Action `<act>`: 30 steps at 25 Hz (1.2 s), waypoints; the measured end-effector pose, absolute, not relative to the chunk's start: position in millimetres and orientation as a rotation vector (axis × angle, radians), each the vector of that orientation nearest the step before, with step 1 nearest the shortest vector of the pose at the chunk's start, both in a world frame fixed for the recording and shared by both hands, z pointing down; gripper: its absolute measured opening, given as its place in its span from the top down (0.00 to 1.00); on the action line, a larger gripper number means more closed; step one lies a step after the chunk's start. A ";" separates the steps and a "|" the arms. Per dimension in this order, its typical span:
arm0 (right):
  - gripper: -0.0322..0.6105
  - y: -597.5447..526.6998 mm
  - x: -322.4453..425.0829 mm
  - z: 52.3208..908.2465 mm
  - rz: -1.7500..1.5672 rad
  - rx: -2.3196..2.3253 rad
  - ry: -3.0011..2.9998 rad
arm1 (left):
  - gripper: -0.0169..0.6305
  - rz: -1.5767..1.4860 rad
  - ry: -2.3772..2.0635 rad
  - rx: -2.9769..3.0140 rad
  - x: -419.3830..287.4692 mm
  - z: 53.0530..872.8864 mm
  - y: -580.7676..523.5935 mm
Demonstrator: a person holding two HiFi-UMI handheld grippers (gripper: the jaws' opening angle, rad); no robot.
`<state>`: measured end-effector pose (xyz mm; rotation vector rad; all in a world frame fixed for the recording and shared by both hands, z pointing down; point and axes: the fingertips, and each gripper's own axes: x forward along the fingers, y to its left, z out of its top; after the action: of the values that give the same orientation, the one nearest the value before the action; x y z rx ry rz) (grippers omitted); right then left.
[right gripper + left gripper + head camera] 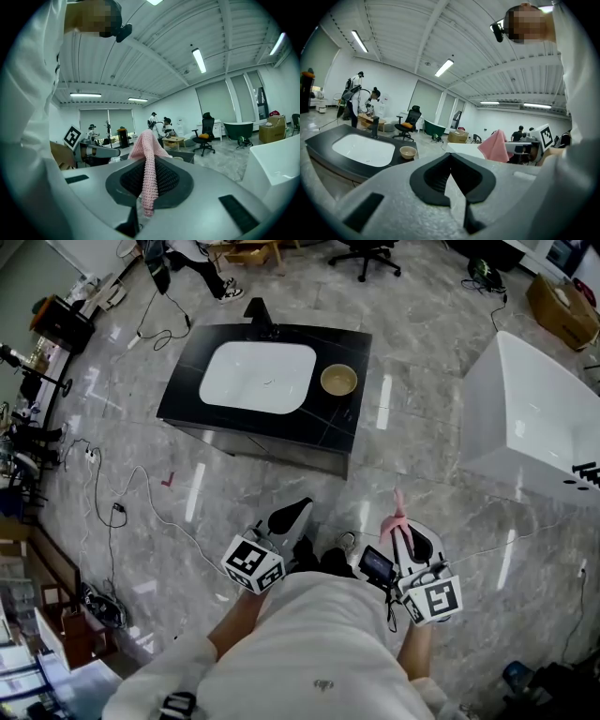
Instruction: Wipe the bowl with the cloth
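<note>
Two tools sat low in front of me, both level with my waist and well short of the work. The left tool (298, 509) was pressed together on nothing, its dark pads meeting with only floor behind them in its own view. The right tool (406, 534) was pinching the pink knitted cloth (148, 159), one fold standing up past the tips and a short tail hanging below them.

The bowl (338, 380), a small tan one, stood upright on the black tabletop (342, 432), just beside the right edge of the white sink basin (258, 377) and well apart from both tools. A black faucet (259, 311) rose behind the basin, and a white bathtub (534, 418) stood off to my right.

I judged the wipe had not started and the approach came first. To do it well, I would have spread the left tool before reaching the tabletop and used it to steady the bowl by its rim, since a light bowl on a glossy top may skate. The loose fold should have led into the bowl, not the hard tips.

No brand, label or legible writing showed anywhere. The only print was the square black-and-white pattern on each marker cube (253, 565).
</note>
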<state>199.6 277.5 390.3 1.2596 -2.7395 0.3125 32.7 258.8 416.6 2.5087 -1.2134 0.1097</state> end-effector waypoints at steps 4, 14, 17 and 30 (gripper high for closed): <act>0.93 274.0 200.5 399.0 0.336 1.283 -2.724 | 0.96 0.145 -1.239 2.481 24.0 424.2 252.9; 0.93 230.1 196.3 395.5 0.316 1.353 -2.672 | 0.96 0.142 -1.182 2.483 28.1 435.7 190.0; 0.93 204.4 190.9 389.8 0.297 1.367 -2.651 | 0.96 0.111 -1.165 2.483 24.8 433.0 157.0; 0.93 87.9 149.6 369.8 0.268 1.493 -2.544 | 0.96 0.157 -1.038 2.404 -18.1 453.0 20.7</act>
<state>149.6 87.9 369.8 1.4934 -2.5442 0.2681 -18.1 20.7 453.0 2.4039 -1.0382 0.1569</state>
